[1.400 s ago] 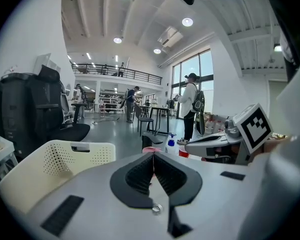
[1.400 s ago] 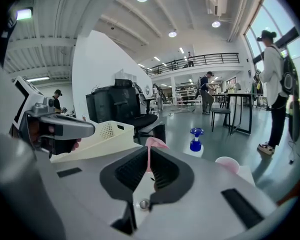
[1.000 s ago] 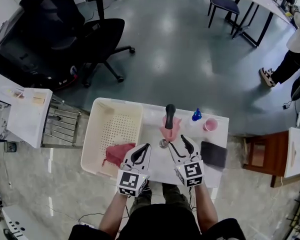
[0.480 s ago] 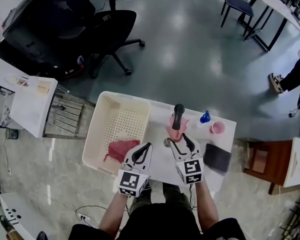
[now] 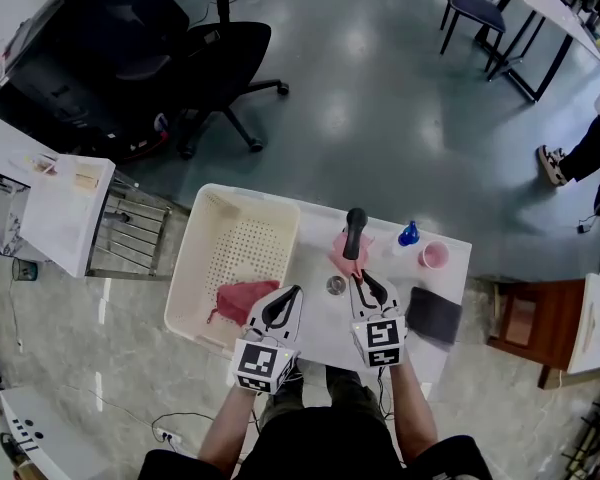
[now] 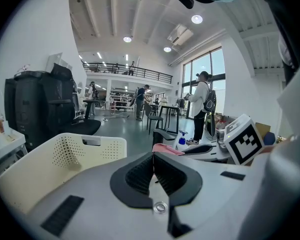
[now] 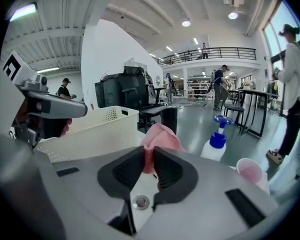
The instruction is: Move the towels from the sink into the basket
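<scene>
Pink towel (image 5: 342, 255) sits in sink (image 5: 315, 313) by faucet (image 5: 355, 228). Right gripper (image 5: 361, 280) fingers have just been closing and now pinch it. Left gripper (image 5: 283, 301) fingers pressed together, empty, at basket (image 5: 195, 238) edge; second towel (image 5: 242, 298) lies inside.

No legible text, brand or number in your views, only black-and-white square markers (image 5: 260, 366) on the cubes (image 5: 382, 340) of your left gripper (image 5: 292, 296) and right gripper (image 5: 364, 283), patterns, not lettering.
</scene>
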The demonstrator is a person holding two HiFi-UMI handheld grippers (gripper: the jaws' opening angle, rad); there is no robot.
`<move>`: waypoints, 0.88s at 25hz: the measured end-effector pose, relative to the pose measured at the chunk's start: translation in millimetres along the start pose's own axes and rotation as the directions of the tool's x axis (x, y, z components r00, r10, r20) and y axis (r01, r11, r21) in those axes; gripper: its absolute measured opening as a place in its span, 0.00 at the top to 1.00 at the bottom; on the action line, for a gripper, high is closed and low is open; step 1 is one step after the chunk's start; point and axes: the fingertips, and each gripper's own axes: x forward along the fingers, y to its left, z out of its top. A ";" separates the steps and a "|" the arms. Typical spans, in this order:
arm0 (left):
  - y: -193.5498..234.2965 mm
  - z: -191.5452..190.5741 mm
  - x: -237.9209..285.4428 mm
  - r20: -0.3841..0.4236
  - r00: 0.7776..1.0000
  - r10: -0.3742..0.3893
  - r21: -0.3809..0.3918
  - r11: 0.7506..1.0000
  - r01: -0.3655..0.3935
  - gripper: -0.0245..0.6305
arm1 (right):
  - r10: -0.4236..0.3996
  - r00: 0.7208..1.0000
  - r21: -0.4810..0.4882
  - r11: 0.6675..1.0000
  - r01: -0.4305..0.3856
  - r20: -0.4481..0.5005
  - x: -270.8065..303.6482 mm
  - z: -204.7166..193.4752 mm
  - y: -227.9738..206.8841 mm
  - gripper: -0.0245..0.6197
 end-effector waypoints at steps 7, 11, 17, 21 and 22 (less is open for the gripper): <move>1.4 1.3 -3.2 0.003 1.000 0.013 -0.018 1.000 -0.013 0.95 | -0.010 1.000 -0.013 1.000 0.010 0.021 -7.0 7.0 -4.4 0.87; -0.9 5.7 -4.9 0.015 1.000 0.018 -0.017 1.000 -0.018 0.95 | -0.016 0.999 -0.010 1.000 0.016 0.038 -15.1 11.7 -8.6 0.88; -12.5 16.3 -7.3 0.041 0.999 0.018 -0.001 1.000 -0.018 0.95 | -0.046 0.996 -0.014 0.999 0.047 0.081 -35.5 22.8 -21.8 0.88; -19.2 23.8 -11.5 0.062 0.998 0.020 0.010 1.000 -0.021 0.95 | -0.068 0.990 -0.011 0.997 0.070 0.125 -51.8 35.0 -29.8 0.88; -21.4 26.1 -13.2 0.070 0.997 0.021 0.013 1.000 -0.022 0.95 | -0.070 0.988 -0.016 0.997 0.073 0.134 -56.4 37.8 -31.1 0.88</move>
